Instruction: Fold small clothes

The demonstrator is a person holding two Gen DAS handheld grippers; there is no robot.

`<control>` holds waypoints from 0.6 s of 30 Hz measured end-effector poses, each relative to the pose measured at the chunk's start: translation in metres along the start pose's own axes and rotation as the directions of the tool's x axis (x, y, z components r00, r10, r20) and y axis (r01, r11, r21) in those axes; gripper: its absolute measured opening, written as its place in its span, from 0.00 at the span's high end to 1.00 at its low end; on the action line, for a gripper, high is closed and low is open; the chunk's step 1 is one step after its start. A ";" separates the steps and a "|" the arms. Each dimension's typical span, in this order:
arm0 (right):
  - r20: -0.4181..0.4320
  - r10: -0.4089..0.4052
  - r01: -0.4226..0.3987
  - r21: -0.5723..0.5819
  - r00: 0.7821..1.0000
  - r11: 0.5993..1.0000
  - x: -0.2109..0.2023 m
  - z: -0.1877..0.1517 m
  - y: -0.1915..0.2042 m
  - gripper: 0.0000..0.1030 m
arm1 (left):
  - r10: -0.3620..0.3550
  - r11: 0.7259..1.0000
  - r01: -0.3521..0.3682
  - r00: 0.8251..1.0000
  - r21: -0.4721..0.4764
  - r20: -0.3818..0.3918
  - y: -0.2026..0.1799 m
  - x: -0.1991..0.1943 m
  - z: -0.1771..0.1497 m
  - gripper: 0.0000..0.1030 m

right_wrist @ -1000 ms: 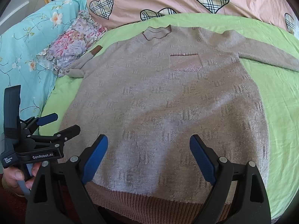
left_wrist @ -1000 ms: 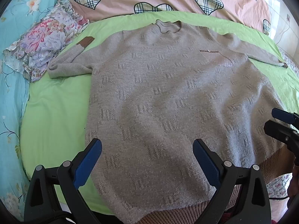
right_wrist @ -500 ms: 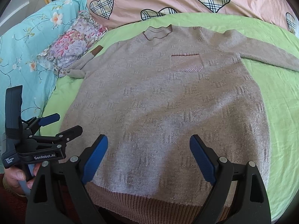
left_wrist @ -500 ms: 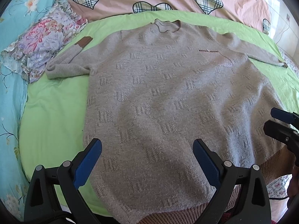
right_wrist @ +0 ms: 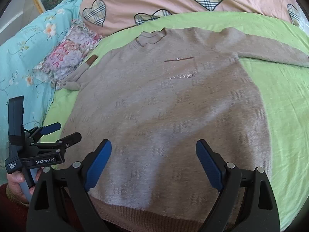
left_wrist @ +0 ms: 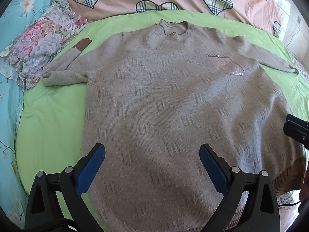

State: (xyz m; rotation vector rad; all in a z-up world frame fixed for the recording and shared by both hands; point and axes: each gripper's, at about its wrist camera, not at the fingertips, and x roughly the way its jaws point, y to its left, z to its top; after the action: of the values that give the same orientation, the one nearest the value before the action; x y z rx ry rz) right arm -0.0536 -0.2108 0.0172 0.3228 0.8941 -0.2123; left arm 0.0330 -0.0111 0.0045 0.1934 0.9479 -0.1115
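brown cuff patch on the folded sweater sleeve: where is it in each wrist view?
Left wrist: the brown rectangular cuff patch sits upper left, beside the floral ruffled cushion.
Right wrist: the patch is left of centre, upper third.
Shared landmark: the beige knitted sweater's round neckline.

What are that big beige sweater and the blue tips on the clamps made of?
The sweater looks like soft knitted yarn, wool or acrylic: fuzzy matte surface, woven-in stitch patterns, ribbed brown hem. The blue pads on the right gripper jaws look like matte rubber or soft plastic, finely textured, mounted on hard black plastic arms; the pictures cannot settle which.
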 end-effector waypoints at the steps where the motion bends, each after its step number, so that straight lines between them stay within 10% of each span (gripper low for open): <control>1: 0.014 -0.008 0.007 0.006 1.000 1.000 -0.002 0.002 -0.005 0.13 | 0.004 1.000 -0.004 1.000 0.000 0.001 0.000 0.001 0.003 0.04; 18: 0.174 -0.199 0.109 0.423 0.964 0.899 -0.047 0.070 -0.211 0.15 | 0.030 0.999 -0.028 0.998 -0.034 0.054 0.008 0.033 0.091 0.04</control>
State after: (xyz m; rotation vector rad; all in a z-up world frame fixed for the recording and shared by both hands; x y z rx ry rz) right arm -0.0979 -0.4307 0.0561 0.6093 0.6552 -0.5788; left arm 0.1254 -0.0227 0.0303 0.1728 0.8915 -0.0738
